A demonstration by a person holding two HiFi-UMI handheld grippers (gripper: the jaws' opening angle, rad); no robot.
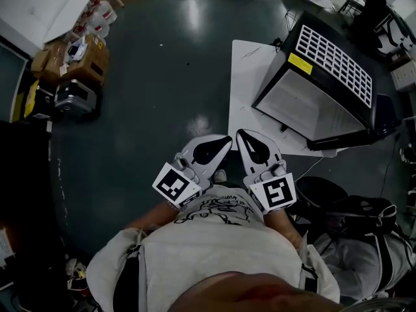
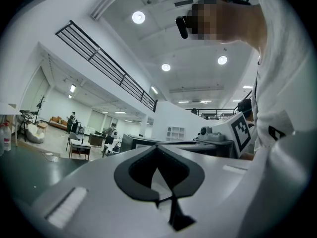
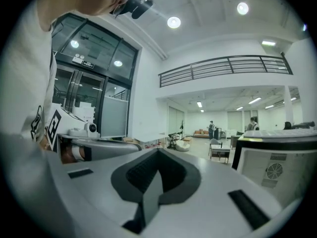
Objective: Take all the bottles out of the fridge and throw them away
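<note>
Grippers shut, empty; fridge at upper right
My left gripper (image 1: 224,140) and right gripper (image 1: 242,135) are closed on nothing, near my chest. No bottles show. Reaching for the fridge (image 1: 325,90) with jaws closed could shove it along its table (image 1: 244,109).

Two grippers (image 1: 225,140) (image 1: 242,135), one fridge (image 1: 325,90), one white table (image 1: 250,90).

fridge (image 1: 312,106) | small black box, white grid panel | upright on white board (image 1: 246,93)
</note>
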